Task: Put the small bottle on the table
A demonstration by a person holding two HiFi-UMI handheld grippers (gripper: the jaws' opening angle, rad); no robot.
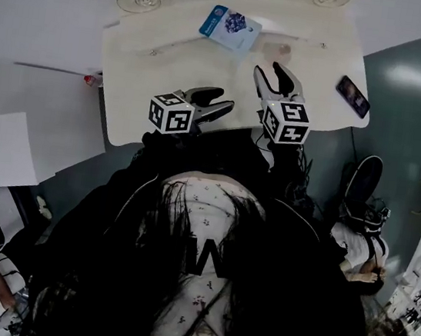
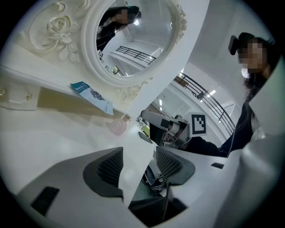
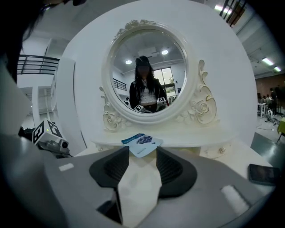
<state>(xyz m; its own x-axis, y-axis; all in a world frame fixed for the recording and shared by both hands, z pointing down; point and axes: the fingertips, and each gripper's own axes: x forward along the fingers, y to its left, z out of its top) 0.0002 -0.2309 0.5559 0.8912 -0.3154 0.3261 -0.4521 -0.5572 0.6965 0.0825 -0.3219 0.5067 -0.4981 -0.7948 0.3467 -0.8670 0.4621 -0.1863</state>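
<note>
– tabletop [image 1: 172, 57] from the head view: what do we see on it?
– the small bottle [image 1: 277, 51], pinkish, resting on the cream surface beside a blue card [image 1: 230, 28], just beyond the tips of the right gripper [image 1: 272, 75]. we judge it set down, so the placing looks done. the left gripper [image 1: 218, 102] hangs at the near edge, probably to stay out of the way.
– and the left gripper view?
– its jaws stand apart with nothing between them, only the tabletop's edge. farther off, the small bottle sits near the blue card, below the mirror [image 2: 133, 35].
– and the right gripper view?
– jaws spread wide and empty, with bare tabletop between them, aimed at the blue card. we cannot make out the small bottle here.
</note>
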